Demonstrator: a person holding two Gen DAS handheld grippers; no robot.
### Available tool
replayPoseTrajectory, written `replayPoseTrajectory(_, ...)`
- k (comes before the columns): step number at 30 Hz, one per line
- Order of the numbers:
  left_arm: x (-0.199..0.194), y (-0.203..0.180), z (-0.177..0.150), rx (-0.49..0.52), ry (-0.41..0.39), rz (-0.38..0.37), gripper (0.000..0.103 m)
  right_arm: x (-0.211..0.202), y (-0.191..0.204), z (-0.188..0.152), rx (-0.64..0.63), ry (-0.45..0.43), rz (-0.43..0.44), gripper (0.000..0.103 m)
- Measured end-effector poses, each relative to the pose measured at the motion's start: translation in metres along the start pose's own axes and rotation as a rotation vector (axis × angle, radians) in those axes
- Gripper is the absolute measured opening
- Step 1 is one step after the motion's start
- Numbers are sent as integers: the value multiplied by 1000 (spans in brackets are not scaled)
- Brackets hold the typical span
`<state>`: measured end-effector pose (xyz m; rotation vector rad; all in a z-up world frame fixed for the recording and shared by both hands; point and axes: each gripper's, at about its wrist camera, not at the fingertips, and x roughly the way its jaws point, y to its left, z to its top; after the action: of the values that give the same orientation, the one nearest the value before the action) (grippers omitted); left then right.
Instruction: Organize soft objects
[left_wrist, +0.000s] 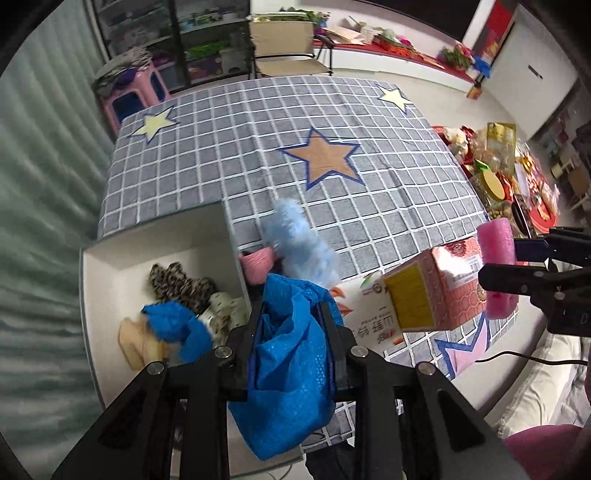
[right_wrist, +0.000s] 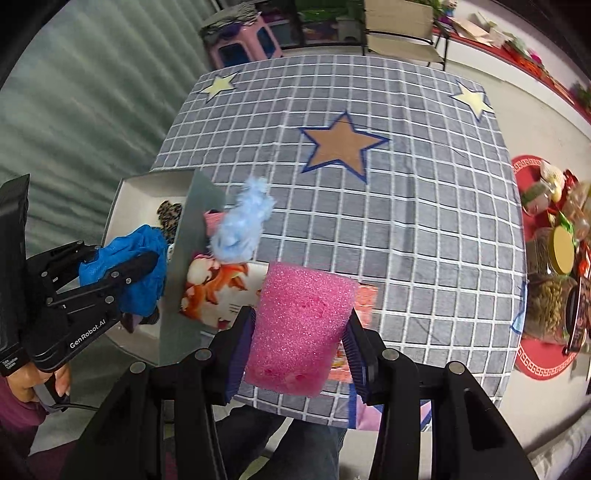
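Observation:
My left gripper (left_wrist: 291, 314) is shut on a blue mesh cloth (left_wrist: 288, 365) that hangs beside the right wall of a white box (left_wrist: 110, 266); it also shows in the right wrist view (right_wrist: 125, 266). The box holds a leopard-print piece (left_wrist: 177, 284), a spotted cream piece (left_wrist: 225, 306) and a beige piece (left_wrist: 133, 339). My right gripper (right_wrist: 299, 325) is shut on a pink foam sponge (right_wrist: 299, 325), held above the table's near edge; it shows at the right of the left wrist view (left_wrist: 496, 266). A fluffy light-blue item (left_wrist: 299, 240) and a pink yarn roll (left_wrist: 258, 264) lie by the box.
The table has a grey checked cloth with stars (left_wrist: 325, 158). A pink printed carton (left_wrist: 424, 291) and a printed pack (right_wrist: 218, 291) lie near the front edge. A folding chair (left_wrist: 284, 48) and pink stool (left_wrist: 129, 92) stand behind; packaged goods (right_wrist: 554, 258) crowd the floor at the right.

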<state>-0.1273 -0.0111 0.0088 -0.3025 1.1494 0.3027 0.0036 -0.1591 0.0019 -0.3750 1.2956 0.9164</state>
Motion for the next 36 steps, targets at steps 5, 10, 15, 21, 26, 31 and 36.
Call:
replayPoseTrajectory(5, -5, 18, -14, -55, -5, 3, 29, 3, 21, 3, -39, 9, -1, 48)
replayPoseTrajectory(10, -9, 31, -27, -95, -7, 8, 29, 7, 41, 5, -78, 19, 3, 48)
replayPoseTrajectory(15, -11, 46, -37, -138, -9, 13, 29, 13, 60, 7, -114, 32, 8, 48)
replayPoseTrajectory(21, -14, 62, -46, -188, -12, 23, 29, 18, 82, 11, -160, 45, 19, 48)
replayPoseTrajectory(26, -15, 73, -54, -220, -10, 28, 29, 23, 101, 13, -197, 57, 36, 48)
replayPoseTrajectory(31, -14, 84, -60, -249, -8, 33, 29, 28, 119, 14, -235, 71, 45, 48)
replayPoseTrajectory(36, -14, 92, -67, -275, -6, 37, 29, 35, 136, 13, -270, 90, 54, 48)
